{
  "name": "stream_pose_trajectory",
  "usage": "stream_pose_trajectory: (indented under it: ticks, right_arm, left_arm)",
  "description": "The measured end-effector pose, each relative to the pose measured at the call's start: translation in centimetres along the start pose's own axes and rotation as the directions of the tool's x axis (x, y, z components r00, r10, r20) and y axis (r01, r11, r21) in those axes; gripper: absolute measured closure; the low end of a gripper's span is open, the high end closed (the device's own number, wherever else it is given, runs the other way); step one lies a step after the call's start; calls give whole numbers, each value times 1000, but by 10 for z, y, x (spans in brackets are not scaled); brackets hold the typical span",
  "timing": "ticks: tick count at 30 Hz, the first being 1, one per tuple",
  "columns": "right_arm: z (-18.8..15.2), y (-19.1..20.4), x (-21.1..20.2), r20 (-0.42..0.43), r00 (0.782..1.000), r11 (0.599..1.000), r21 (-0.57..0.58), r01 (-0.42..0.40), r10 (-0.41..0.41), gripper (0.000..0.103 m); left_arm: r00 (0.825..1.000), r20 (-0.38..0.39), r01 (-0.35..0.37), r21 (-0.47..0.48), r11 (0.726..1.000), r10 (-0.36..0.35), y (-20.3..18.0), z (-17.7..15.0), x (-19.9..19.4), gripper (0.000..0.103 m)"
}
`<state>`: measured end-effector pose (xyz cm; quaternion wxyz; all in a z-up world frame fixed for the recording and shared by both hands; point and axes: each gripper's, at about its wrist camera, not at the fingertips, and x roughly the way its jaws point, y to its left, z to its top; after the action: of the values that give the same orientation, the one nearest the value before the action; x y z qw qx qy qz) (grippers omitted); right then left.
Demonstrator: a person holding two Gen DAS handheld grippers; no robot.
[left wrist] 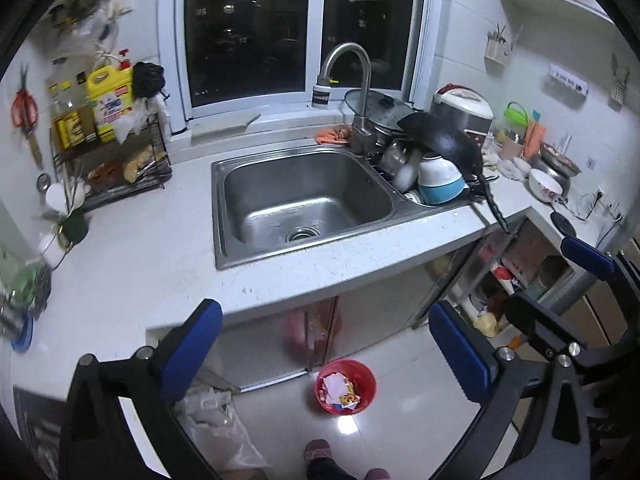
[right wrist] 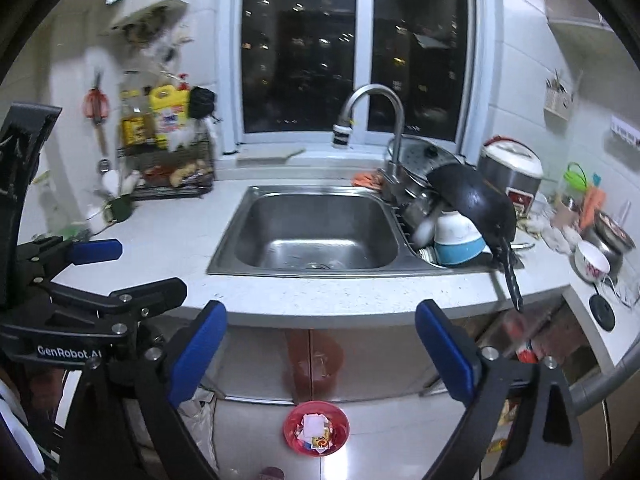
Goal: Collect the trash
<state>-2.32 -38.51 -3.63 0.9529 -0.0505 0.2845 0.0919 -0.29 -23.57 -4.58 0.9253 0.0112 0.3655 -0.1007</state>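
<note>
A red bin (left wrist: 371, 380) (right wrist: 289, 426) stands on the floor below the counter. It holds trash: white paper (left wrist: 334, 383) (right wrist: 314, 425) and coloured wrappers (left wrist: 349, 399) (right wrist: 322, 442). High above the bin, my left gripper (left wrist: 324, 332) is open, with nothing between its blue pads (left wrist: 192, 354). My right gripper (right wrist: 322, 320) is open too and holds nothing. Each one shows at the edge of the other's view: the right gripper (left wrist: 560, 284) at the right of the left wrist view, the left gripper (right wrist: 120, 272) at the left of the right wrist view.
A steel sink (left wrist: 218, 208) (right wrist: 224, 248) with a tall tap (left wrist: 360, 80) is set in the white counter (left wrist: 140, 264). Pots, a black pan (left wrist: 444, 140) and bowls pile up right of it. A bottle rack (left wrist: 112, 152) stands left. A plastic bag (left wrist: 216, 420) lies on the floor; the person's slippers (left wrist: 318, 450) show below.
</note>
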Motion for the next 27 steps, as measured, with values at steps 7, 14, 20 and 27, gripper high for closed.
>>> stream_pose_trajectory:
  ticks: [7, 14, 20, 27]
  right_arm:
    - [-26, -8, -40, 18, 999, 998, -33, -50, 50, 1]
    - [-33, -6, -58, 19, 996, 994, -69, -83, 85, 1]
    - [-39, 3, -70, 27, 996, 993, -82, -87, 90, 1]
    - [-45, 5, -77, 23, 996, 993, -77, -85, 87, 1]
  left_arm:
    - [997, 36, -61, -51, 997, 63, -27, -36, -60, 1]
    - [990, 64, -118, -64, 991, 122, -40, -58, -99, 1]
    - [985, 82, -149, -60, 987, 154, -44, -67, -115, 1]
    - [986, 83, -142, -60, 988, 147, -44, -73, -123, 1]
